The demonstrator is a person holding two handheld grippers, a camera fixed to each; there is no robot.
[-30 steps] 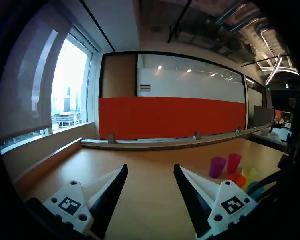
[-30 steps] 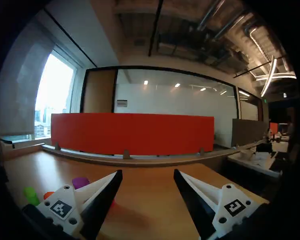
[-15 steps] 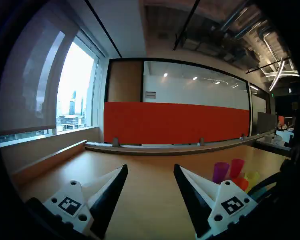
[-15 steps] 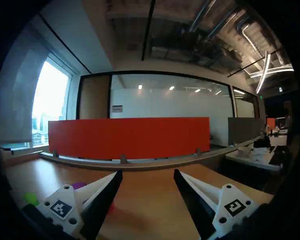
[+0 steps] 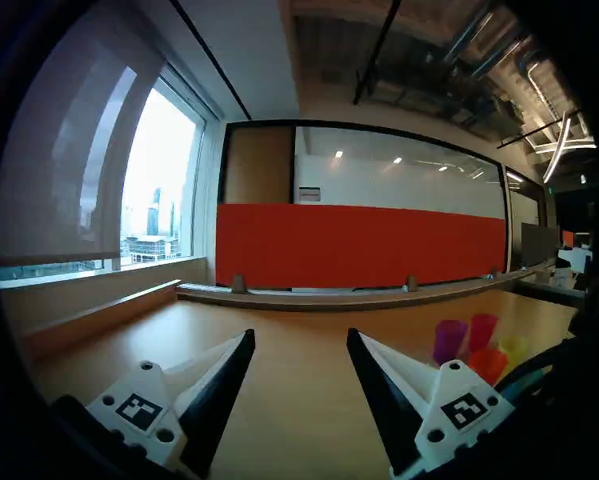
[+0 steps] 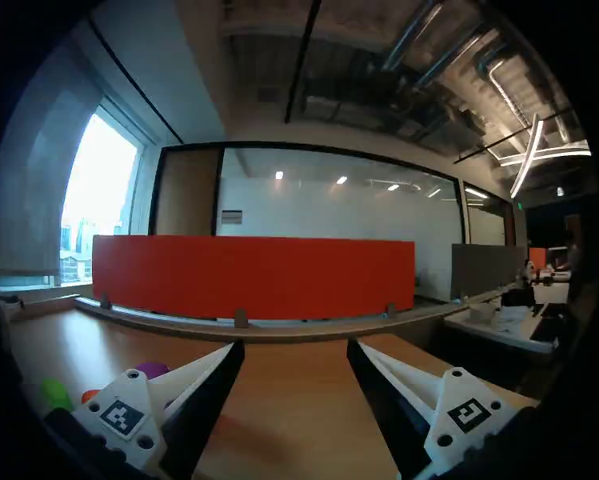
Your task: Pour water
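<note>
I look along my left gripper (image 5: 301, 334). Its two fingers are wide apart, with a big gap between them. Nothing is in the gap. I just see the bare wooden table (image 5: 299, 400) through it. The gripper is low over the table and has hold of nothing.

The cups are off to the right side in the left gripper view, past the right finger. They stand close together in a little bunch on the table. The purple cup (image 5: 449, 340) is nearest the middle. The pink cup (image 5: 483, 330) is just beside it, a bit farther back. The orange cup (image 5: 489, 364) is in front of them, partly hidden behind the finger. The yellow cup (image 5: 513, 350) is next to the orange one. I cannot tell if any cup has water in it.

My right gripper (image 6: 295, 346) is wide open too. Its fingers hold nothing, and only table shows between them. In the right gripper view the cups are on the far left, low down. The green cup (image 6: 55, 394) is near the edge. Purple and orange tops peek out from behind the left finger.

Across the table is a long red wall (image 6: 251, 276). A bright window (image 5: 151, 200) is on the left.
</note>
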